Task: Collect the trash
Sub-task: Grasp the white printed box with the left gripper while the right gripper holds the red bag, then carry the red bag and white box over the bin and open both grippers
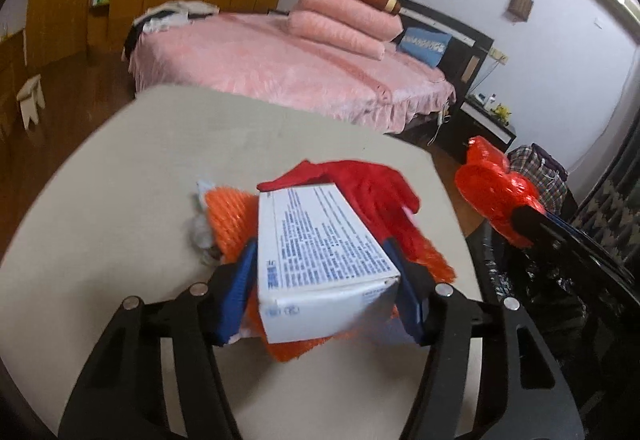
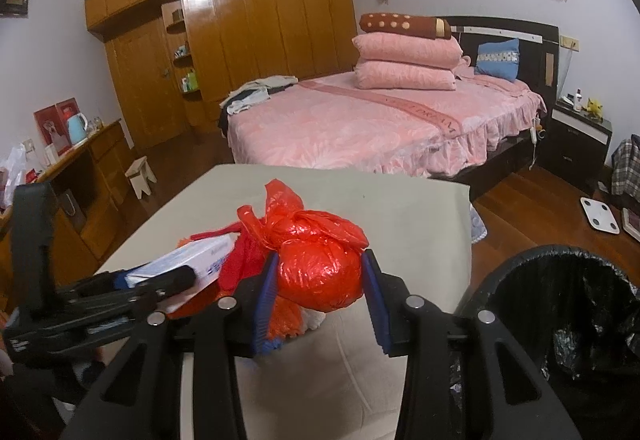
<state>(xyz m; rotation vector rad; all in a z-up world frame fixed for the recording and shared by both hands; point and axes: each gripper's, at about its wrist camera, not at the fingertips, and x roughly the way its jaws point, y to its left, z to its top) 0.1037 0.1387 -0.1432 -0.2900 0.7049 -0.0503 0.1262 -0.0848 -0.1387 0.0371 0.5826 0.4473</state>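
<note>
My left gripper [image 1: 326, 280] is shut on a white carton box with blue print [image 1: 316, 248] and holds it above the beige table [image 1: 120, 200]. Under it lie an orange mesh net [image 1: 232, 220], a red cloth [image 1: 372, 184] and a crumpled grey scrap [image 1: 198, 236]. My right gripper [image 2: 320, 288] is shut on a tied red plastic bag [image 2: 316, 268], held off the table's right edge; the bag also shows in the left wrist view [image 1: 492, 188]. The box [image 2: 188, 258] and the left gripper [image 2: 120, 288] show at left in the right wrist view.
A black-lined trash bin [image 2: 568, 320] stands on the floor right of the table, also in the left wrist view [image 1: 540, 280]. Behind the table is a pink bed [image 2: 360, 120], a wooden wardrobe [image 2: 240, 20], a small stool [image 2: 140, 176] and a nightstand [image 2: 580, 136].
</note>
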